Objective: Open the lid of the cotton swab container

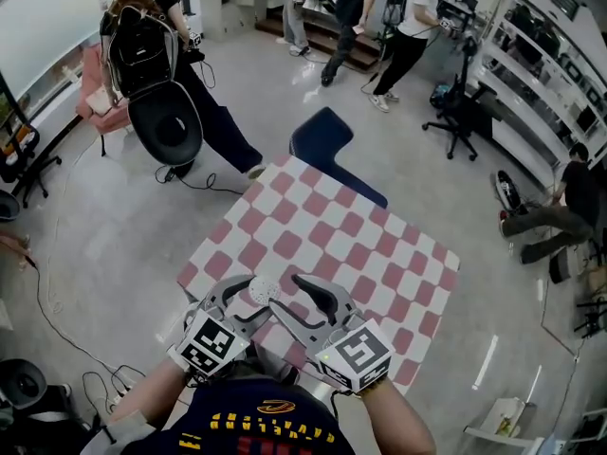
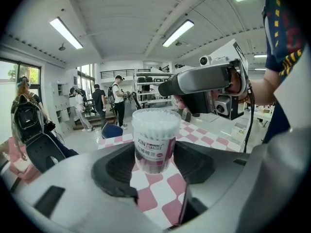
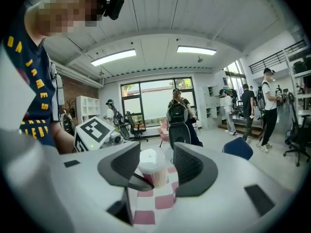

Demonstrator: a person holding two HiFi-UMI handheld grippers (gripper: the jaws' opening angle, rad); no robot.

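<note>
Left gripper is clamped on the lower body of the cotton swab container. It holds the container upright in the air, over the near left edge of the checkered table, with the lid apparently on. Right gripper has its jaws apart and nothing in them. The container lies straight ahead of it, just past the tips, long axis vertical. As the free gripper, it looks best placed to take the lid from the side.

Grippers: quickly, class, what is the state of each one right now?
Left gripper: closed on the cotton swab container.
Right gripper: open, holding nothing.
</note>
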